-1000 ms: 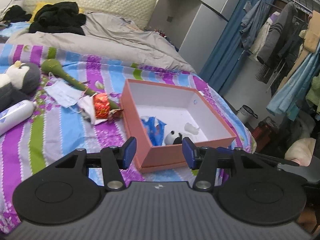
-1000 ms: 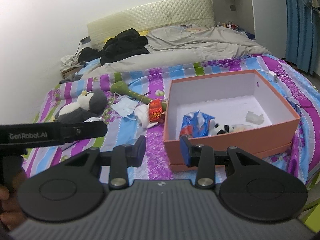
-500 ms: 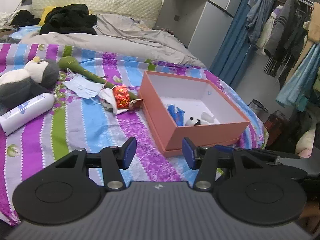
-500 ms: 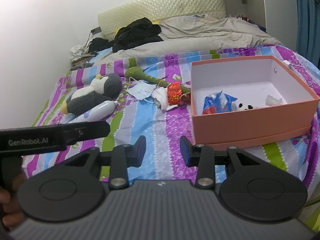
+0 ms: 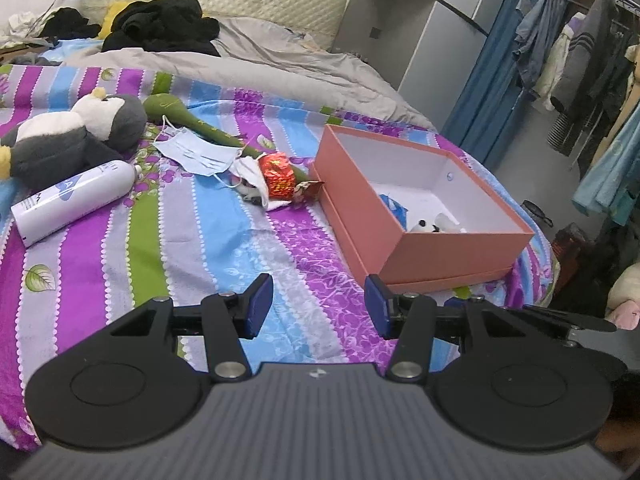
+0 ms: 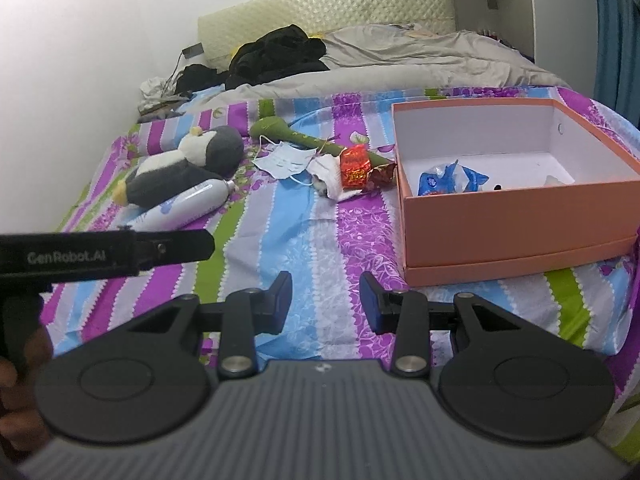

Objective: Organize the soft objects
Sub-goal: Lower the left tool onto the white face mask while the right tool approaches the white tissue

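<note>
Left gripper [image 5: 319, 307]: jaws apart, nothing between them, hanging over the striped bedspread [image 5: 120, 240].
Right gripper [image 6: 325, 303]: jaws apart too, narrower, empty, above the same bedspread, near the box's front corner.
Hand [image 6: 16, 396]: at the left edge of the right wrist view, holding the left gripper's handle.
Pink box [image 6: 520, 220]: open, on the bed's right side, resting on its lid; a blue packet [image 6: 444, 178] and a small panda toy [image 5: 424, 226] lie inside.
White bottle [image 5: 72, 200]: on its side, left of the middle, just beside the penguin.
Penguin plush [image 5: 68, 136]: lying at the left, outside the box.
Face mask [image 5: 196, 154]: flat on the bedspread, over the green plush stem [image 5: 188, 118].
Red wrapper [image 5: 278, 174]: on white cloth, close by the box's left wall.
Far end: grey duvet [image 5: 248, 60] with black clothes [image 5: 160, 26] against the headboard.
</note>
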`<state>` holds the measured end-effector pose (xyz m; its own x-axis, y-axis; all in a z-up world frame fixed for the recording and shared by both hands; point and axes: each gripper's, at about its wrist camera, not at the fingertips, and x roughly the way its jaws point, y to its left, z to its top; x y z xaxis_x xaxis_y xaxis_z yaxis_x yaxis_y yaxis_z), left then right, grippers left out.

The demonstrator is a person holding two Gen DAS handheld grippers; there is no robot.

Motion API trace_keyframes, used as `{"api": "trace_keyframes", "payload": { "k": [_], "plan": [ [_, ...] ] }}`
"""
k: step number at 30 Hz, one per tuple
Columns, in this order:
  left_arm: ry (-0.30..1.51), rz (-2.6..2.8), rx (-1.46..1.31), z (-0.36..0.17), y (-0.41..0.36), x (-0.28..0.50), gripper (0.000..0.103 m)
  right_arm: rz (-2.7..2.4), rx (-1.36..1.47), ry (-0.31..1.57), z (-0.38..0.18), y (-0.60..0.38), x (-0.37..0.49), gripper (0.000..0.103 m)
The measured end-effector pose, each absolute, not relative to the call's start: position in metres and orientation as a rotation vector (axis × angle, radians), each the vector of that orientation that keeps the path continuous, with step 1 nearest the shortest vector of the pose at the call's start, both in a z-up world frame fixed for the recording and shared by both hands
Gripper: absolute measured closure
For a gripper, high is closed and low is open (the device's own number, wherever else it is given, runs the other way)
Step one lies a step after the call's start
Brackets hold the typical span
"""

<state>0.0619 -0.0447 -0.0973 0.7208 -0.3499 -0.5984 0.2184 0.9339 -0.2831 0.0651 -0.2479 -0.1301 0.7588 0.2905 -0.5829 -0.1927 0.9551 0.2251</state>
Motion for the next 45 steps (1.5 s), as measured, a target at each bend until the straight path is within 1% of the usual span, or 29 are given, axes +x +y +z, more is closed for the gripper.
{"api": "trace_keyframes", "payload": {
  "k": [9, 18, 27, 37, 45],
  "plan": [
    [0.704, -0.275, -0.213, -0.126, -0.031, 0.092, 0.046, 0.278, 0.13, 0.664, -0.154, -0.228, 0.083, 0.063],
    [0.708, -0.223, -0.234, -0.16, -0.012, 0.153, 0.045, 0.296, 0.077, 0.655, -0.186, -0.2, 0.124, 0.063],
    [0.695, -0.202, -0.356, -0.203, 0.009, 0.233, 0.045, 0.224, 0.018, 0.571, -0.22, -0.185, 0.187, 0.063],
    [0.703, -0.153, -0.536, -0.267, 0.042, 0.311, 0.044, 0.178, -0.047, 0.505, -0.255, -0.164, 0.258, 0.063],
    [0.657, -0.187, -0.666, -0.284, 0.053, 0.356, 0.045, 0.18, -0.045, 0.516, -0.262, -0.161, 0.292, 0.064]
  ]
}}
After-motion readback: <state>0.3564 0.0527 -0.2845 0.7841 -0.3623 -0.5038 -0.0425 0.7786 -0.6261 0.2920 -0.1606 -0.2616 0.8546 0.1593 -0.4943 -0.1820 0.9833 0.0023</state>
